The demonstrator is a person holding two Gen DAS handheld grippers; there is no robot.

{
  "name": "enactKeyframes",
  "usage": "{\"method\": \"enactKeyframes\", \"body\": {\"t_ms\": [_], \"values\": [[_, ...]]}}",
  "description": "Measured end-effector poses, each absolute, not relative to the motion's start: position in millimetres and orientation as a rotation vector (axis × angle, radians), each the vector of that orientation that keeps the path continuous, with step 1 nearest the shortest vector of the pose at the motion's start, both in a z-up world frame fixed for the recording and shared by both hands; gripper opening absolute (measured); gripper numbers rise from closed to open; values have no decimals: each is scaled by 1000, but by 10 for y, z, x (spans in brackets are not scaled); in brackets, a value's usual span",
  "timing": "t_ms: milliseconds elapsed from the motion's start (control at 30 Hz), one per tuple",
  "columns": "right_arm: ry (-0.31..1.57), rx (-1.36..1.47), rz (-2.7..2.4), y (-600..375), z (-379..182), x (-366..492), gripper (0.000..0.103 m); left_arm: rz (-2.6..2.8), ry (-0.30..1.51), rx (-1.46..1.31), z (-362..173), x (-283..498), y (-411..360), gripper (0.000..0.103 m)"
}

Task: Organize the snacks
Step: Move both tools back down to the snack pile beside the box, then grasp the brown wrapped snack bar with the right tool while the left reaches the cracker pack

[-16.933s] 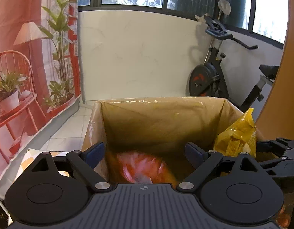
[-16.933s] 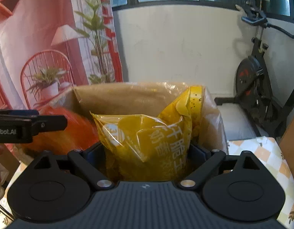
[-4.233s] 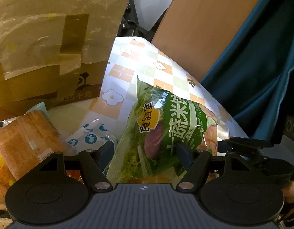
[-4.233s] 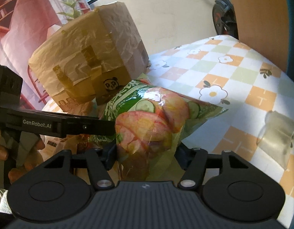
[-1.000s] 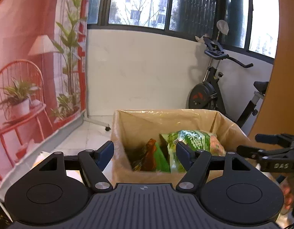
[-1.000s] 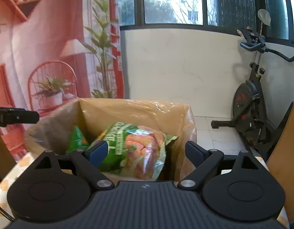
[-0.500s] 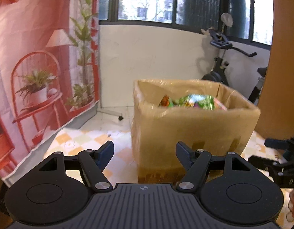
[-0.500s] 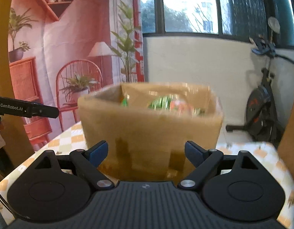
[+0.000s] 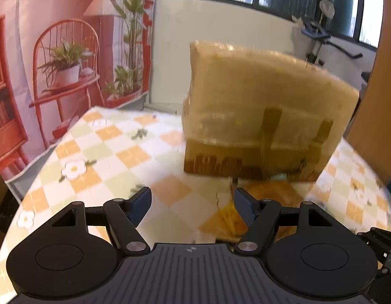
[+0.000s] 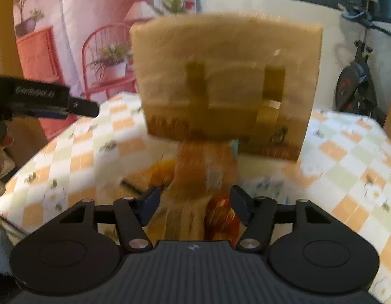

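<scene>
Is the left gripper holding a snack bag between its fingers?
No, the left gripper is open with only the checked tablecloth showing between its fingers, and the orange snack bags lie off to the right before the cardboard box.

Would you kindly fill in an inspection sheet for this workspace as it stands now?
Surface: checked tablecloth, flower print.
Job's things: cardboard box upright, taped; blurred orange snack packets in front of it.
Clutter: nothing seen.
Grippers: left gripper open, empty; right gripper open, over the packets, grip not evident.
Cables: nothing seen.
Surroundings: red printed backdrop, exercise bike, windows.
</scene>
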State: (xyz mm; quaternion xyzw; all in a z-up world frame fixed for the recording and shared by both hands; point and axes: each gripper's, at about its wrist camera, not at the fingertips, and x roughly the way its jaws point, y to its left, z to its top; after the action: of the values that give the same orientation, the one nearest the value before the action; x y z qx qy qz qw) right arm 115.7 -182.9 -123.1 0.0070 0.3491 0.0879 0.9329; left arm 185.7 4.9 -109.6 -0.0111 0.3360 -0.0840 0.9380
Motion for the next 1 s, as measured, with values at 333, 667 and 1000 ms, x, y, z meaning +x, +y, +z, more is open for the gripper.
{"method": "enactKeyframes", "body": {"t_ms": [333,667,1000], "values": [[794,-68,211,-1617,-1538,1059,47,-186,752,-14,-1357,1714,34,74],[752,-43,213,-1794,-1594,1162,40,-221,794,-2,-1533,1662,-109,74],[696,18,247,-1895,-1639,1073,40,-204,836,0,-1636,1707,-162,74]]}}
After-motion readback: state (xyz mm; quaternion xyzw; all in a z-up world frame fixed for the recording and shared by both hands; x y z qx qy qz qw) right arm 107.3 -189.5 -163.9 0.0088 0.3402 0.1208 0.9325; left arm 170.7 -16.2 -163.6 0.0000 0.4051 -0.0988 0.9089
